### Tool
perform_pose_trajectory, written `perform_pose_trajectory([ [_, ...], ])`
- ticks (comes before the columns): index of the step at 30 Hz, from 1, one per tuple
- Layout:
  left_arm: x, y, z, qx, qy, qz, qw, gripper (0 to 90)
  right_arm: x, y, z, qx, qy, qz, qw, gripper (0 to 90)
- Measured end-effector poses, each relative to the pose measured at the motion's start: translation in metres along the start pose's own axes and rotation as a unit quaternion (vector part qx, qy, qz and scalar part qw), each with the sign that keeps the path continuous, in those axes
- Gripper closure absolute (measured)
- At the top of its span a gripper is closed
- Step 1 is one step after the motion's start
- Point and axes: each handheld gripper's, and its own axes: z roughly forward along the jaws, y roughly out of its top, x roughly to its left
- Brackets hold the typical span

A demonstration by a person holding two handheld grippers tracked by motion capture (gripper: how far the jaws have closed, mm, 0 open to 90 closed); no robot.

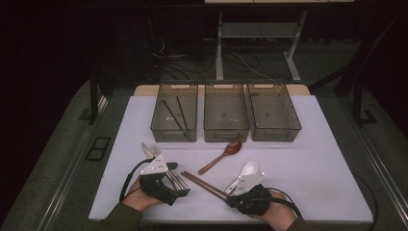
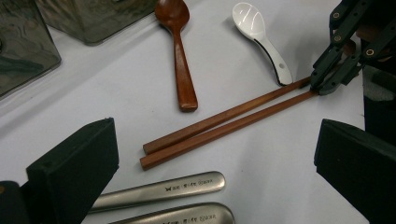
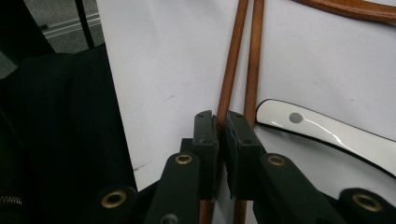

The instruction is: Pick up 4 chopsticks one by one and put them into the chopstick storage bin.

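My right tongs [image 3: 219, 122] had closed on the chopsticks [image 2: 224, 125], left tongs [image 2: 215, 154] open; next, a level lift to the bin [image 1: 174, 111] holding chopsticks.

- The pair of chopsticks [image 2: 224, 123] is brown wood, square in section, the two sticks side by side and nearly parallel, touching along part of their length.
- They lie flat on the white tabletop [image 1: 308, 159], near its front edge and a little left of the middle, running slantwise from back-left to front-right.
- Their blunt ends are almost level with each other, one slightly ahead.
- One stick [image 3: 229, 70] sits pinched between two black pads at its front-right end, while the other stick [image 3: 253, 60] runs just beside the pads, outside them.
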Motion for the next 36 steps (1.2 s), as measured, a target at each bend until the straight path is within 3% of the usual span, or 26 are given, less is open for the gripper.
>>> perform_pose_trajectory([
  [6, 0.000, 0.000, 0.000, -0.002, 0.000, 0.000, 1.0000, 0.0, 0.001, 0.000, 0.000, 0.001, -0.004, 0.004, 1.0000, 84.1],
  [7, 0.000, 0.000, 0.000, -0.002, 0.000, 0.000, 1.0000, 0.0, 0.002, 0.001, 0.000, 0.000, 0.004, 0.020, 0.9998, 84.2],
  [11, 0.000, 0.000, 0.000, -0.001, 0.000, 0.000, 1.0000, 0.0, 0.001, 0.001, 0.000, 0.001, -0.004, 0.021, 0.9998, 83.8],
  [14, 0.000, 0.000, 0.000, -0.003, 0.001, 0.000, 1.0000, 0.0, 0.003, 0.003, 0.001, -0.010, 0.003, 0.035, 0.9993, 82.5],
  [17, 0.000, 0.000, 0.000, -0.004, 0.000, -0.001, 1.0000, 0.0, 0.002, 0.006, 0.004, -0.012, -0.002, 0.027, 0.9995, 81.8],
  [23, 0.000, 0.000, 0.000, -0.003, -0.001, 0.000, 1.0000, 0.0, 0.003, 0.008, 0.010, -0.018, -0.007, 0.035, 0.9992, 84.1],
  [28, 0.000, 0.000, 0.000, -0.004, 0.000, 0.000, 1.0000, 0.0, 0.006, 0.008, 0.010, -0.018, -0.019, 0.039, 0.9989, 85.0],
  [36, 0.000, 0.000, -0.001, -0.005, -0.001, 0.000, 1.0000, 0.0, 0.003, 0.008, 0.004, -0.030, -0.017, 0.052, 0.9980, 85.2],
])
